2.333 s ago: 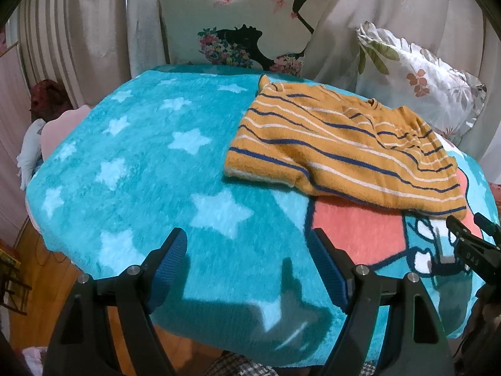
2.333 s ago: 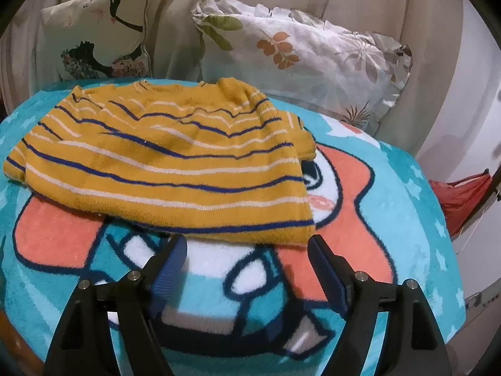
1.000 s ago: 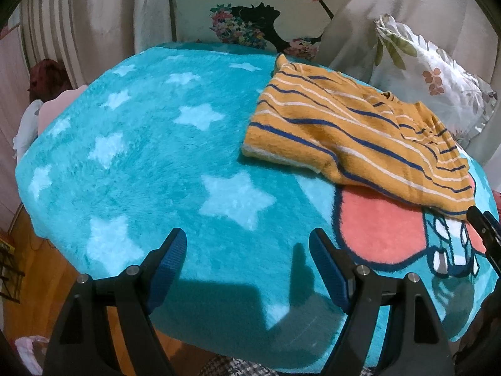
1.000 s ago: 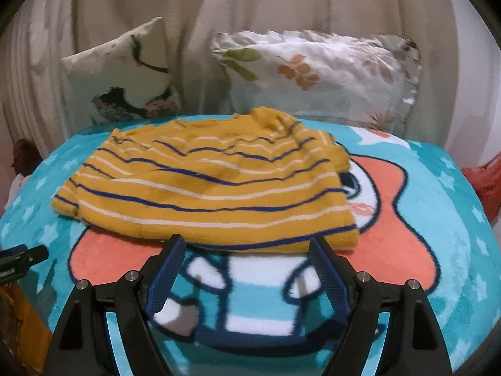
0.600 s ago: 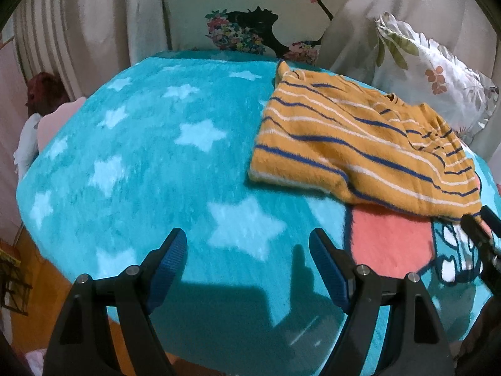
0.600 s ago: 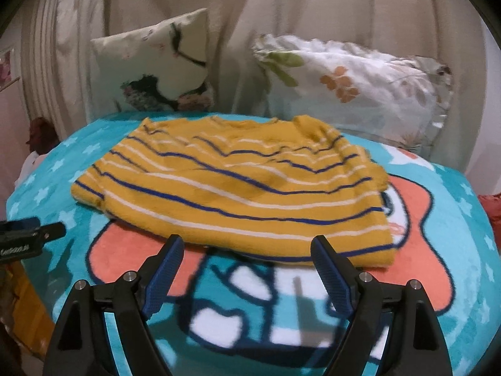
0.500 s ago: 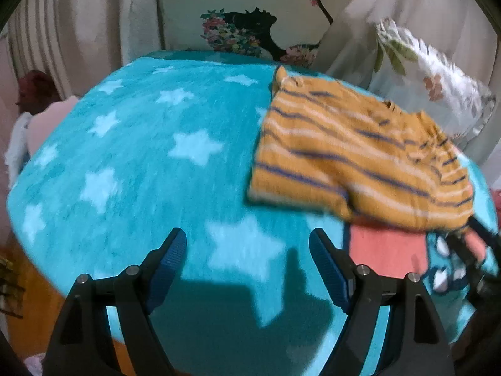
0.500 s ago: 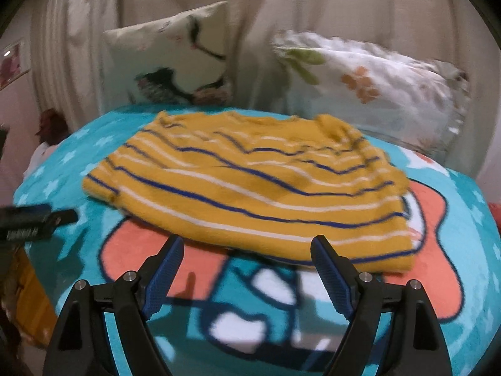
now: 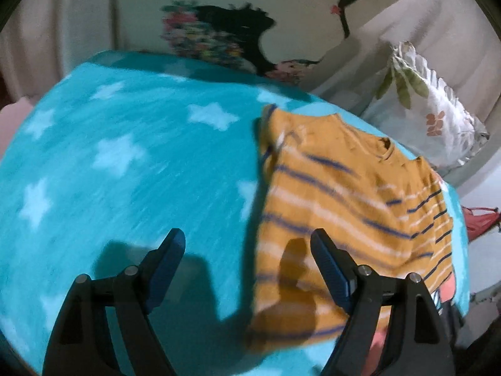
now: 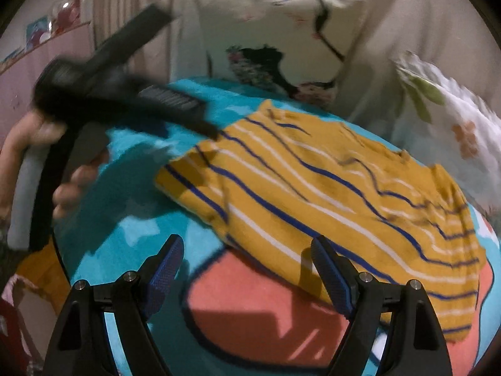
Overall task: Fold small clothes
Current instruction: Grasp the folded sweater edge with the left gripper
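My left gripper [image 9: 247,266] with jaws apart above the sweater's near left corner, my right gripper [image 10: 247,269] also spread and empty, yellow striped sweater [image 10: 328,197] lying flat on the star blanket [image 9: 109,172] toward the bed's right edge

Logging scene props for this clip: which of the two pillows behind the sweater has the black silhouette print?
The square cream pillow on the left, printed with a black silhouette and flowers. The ruffled white pillow to its right carries green leaves and orange blossoms instead.

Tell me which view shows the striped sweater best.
Right wrist view: the striped sweater lies nearly whole and fairly sharp beyond the open right tongs. Left wrist view shows it blurred, its near edge behind one finger.
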`<state>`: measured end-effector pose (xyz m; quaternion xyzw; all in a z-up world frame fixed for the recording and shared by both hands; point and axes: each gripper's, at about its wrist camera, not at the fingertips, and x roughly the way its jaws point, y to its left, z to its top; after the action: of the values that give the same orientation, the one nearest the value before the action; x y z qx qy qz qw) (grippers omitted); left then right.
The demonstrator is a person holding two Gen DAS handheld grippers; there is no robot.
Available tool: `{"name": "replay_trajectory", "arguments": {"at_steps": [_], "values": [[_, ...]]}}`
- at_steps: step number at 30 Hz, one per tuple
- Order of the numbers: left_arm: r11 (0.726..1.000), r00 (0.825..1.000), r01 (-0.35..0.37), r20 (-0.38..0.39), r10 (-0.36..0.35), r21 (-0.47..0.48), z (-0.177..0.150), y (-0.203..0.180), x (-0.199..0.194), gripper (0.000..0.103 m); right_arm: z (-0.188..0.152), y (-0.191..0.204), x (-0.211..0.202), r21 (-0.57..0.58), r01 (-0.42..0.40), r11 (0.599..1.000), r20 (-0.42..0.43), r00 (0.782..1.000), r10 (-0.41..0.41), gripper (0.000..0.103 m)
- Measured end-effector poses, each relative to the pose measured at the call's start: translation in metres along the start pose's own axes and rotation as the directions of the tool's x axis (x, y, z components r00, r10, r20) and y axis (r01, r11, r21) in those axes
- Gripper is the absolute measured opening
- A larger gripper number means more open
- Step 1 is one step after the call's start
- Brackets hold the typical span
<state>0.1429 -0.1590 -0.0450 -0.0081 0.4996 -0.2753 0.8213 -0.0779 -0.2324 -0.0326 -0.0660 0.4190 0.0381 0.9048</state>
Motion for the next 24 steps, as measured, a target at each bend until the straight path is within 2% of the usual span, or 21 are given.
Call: {"name": "replay_trajectory", "arguments": {"at_steps": [3, 6, 8, 11, 14, 17, 18, 19, 20, 21, 22, 23, 24], "values": [[0.999, 0.999, 0.031, -0.045, -0.029, 0.036, 0.021, -0.008, 0.023, 0.081, 0.007, 0.011, 0.016, -0.037, 0.003, 0.999, -0.017, 1.0, -0.003, 0.087], [0.996, 0.992, 0.085, -0.1, -0.082, 0.03, 0.039, -0.011, 0.048, 0.081, 0.014, 0.022, 0.033, -0.07, 0.003, 0.998, -0.04, 0.999, -0.006, 0.087], [0.992, 0.986, 0.124, -0.117, -0.121, 0.023, 0.051, -0.013, 0.06, 0.081, 0.021, 0.027, 0.038, -0.084, 0.001, 0.996, -0.034, 0.999, -0.004, 0.087], [0.984, 0.978, 0.163, -0.145, -0.152, 0.067, 0.066, -0.023, 0.074, 0.084, 0.031, 0.037, 0.047, -0.114, 0.012, 0.993, -0.024, 1.0, -0.015, 0.087], [0.97, 0.963, 0.222, -0.182, -0.201, 0.1, 0.076, -0.03, 0.082, 0.084, 0.036, 0.045, 0.059, -0.153, 0.043, 0.987, -0.025, 0.999, -0.048, 0.085], [0.942, 0.928, 0.329, -0.205, -0.31, 0.066, 0.081, -0.028, 0.085, 0.084, 0.038, 0.052, 0.07, -0.185, 0.063, 0.981, -0.044, 0.996, -0.072, 0.082], [0.937, 0.922, 0.346, -0.206, -0.328, 0.053, 0.082, -0.027, 0.085, 0.072, 0.038, 0.055, 0.072, -0.195, 0.068, 0.978, -0.045, 0.996, -0.078, 0.079], [0.935, 0.918, 0.352, -0.208, -0.336, 0.042, 0.081, -0.025, 0.086, 0.045, 0.038, 0.057, 0.072, -0.203, 0.069, 0.977, -0.04, 0.996, -0.079, 0.074], [0.935, 0.916, 0.353, -0.217, -0.338, 0.03, 0.082, -0.024, 0.088, 0.034, 0.038, 0.059, 0.071, -0.211, 0.072, 0.975, -0.034, 0.996, -0.081, 0.06], [0.933, 0.911, 0.36, -0.219, -0.349, 0.01, 0.082, -0.021, 0.09, 0.03, 0.038, 0.061, 0.072, -0.219, 0.08, 0.972, -0.033, 0.995, -0.089, 0.052], [0.933, 0.912, 0.361, -0.209, -0.354, -0.003, 0.082, -0.019, 0.089, 0.026, 0.038, 0.062, 0.073, -0.224, 0.093, 0.97, -0.032, 0.994, -0.102, 0.034], [0.935, 0.916, 0.355, -0.201, -0.348, -0.004, 0.082, -0.02, 0.086, 0.025, 0.038, 0.063, 0.073, -0.224, 0.108, 0.969, -0.024, 0.993, -0.117, 0.026], [0.942, 0.924, 0.337, -0.192, -0.33, 0.003, 0.082, -0.024, 0.082, 0.023, 0.038, 0.061, 0.069, -0.214, 0.107, 0.971, -0.009, 0.994, -0.112, 0.025]]}}
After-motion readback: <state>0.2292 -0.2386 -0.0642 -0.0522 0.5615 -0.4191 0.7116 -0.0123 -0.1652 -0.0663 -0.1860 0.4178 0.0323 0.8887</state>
